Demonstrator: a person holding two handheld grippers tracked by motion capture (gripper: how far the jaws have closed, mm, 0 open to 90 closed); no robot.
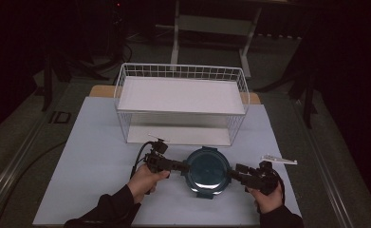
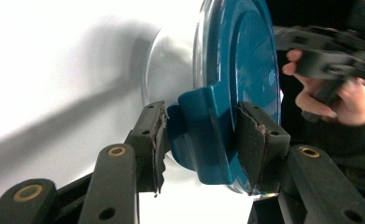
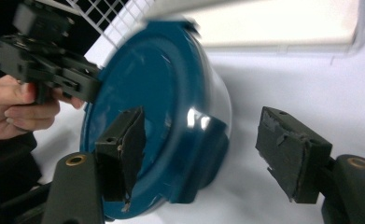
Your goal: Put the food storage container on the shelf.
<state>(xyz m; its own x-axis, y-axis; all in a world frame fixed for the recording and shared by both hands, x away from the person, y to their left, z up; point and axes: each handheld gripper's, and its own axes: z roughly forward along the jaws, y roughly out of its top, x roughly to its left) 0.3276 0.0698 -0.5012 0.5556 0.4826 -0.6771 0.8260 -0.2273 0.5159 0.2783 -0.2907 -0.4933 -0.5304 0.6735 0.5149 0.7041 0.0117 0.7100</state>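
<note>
A round container with a teal lid sits on the white table near the front edge. My left gripper reaches it from the left. In the left gripper view the pads of that gripper press on both sides of the lid's teal side clip. My right gripper comes in from the right. In the right gripper view its jaws stand wide around the container's rim, one pad over the lid and the other well apart from the wall. The container's glass body shows under the lid.
A white wire basket shelf stands behind the container, toward the table's back. A small white strip lies to the right, just beyond my right gripper. Bare white tabletop stretches to the left.
</note>
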